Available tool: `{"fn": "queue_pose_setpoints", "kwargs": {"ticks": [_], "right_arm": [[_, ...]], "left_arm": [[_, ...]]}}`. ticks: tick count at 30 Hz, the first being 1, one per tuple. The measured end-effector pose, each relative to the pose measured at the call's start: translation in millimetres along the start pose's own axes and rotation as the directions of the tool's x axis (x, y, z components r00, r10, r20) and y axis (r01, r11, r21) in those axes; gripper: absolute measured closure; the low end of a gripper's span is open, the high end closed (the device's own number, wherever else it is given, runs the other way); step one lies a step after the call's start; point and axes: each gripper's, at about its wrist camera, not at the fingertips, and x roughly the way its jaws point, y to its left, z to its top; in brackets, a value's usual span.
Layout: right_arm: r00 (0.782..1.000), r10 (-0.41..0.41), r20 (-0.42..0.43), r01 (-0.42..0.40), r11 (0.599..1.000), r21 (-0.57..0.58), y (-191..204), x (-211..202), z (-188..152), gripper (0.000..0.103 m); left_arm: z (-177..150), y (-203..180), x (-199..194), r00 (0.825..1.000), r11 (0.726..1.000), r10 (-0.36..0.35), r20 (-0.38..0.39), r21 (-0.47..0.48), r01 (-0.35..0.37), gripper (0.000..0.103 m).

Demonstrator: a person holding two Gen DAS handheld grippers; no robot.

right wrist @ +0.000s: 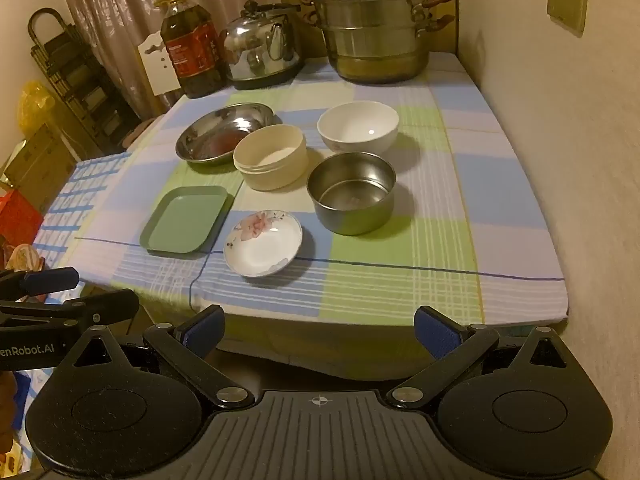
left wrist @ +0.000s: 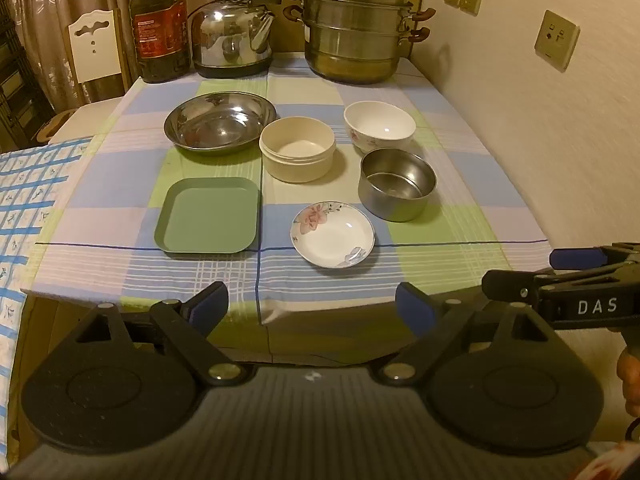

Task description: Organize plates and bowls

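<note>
On the checked tablecloth point(left wrist: 460, 224) lie a green square plate point(left wrist: 208, 216) point(right wrist: 186, 220), a small flowered saucer point(left wrist: 333, 234) point(right wrist: 262, 243), a steel cup-bowl point(left wrist: 397, 184) point(right wrist: 352, 192), a cream round container point(left wrist: 297, 154) point(right wrist: 270, 156), a white flowered bowl point(left wrist: 379, 127) point(right wrist: 358, 126) and a wide steel basin point(left wrist: 220, 122) point(right wrist: 222, 132). My left gripper point(left wrist: 312, 308) hangs open before the table's near edge, nothing between its fingers. My right gripper point(right wrist: 320, 330) is open too, also short of the near edge. Each gripper shows at the side of the other's view.
At the table's far end stand an oil bottle point(left wrist: 160, 28), a steel kettle point(left wrist: 234, 36) and a stacked steamer pot point(left wrist: 354, 28). A wall with sockets point(left wrist: 556, 40) runs along the right side. A white chair back point(left wrist: 94, 46) and curtains are at the far left.
</note>
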Motion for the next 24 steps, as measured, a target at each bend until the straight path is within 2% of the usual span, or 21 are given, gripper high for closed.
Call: {"fn": "queue_pose_setpoints", "kwargs": {"ticks": [24], "right_arm": [[1.000,0.003,0.005,-0.003,1.000,-0.002,3.2,-0.3,-1.3,0.002]], "left_arm": [[-0.3,0.6,-0.9,1.000,1.000,0.003,-0.003,-0.004,-0.003,0.014]]}}
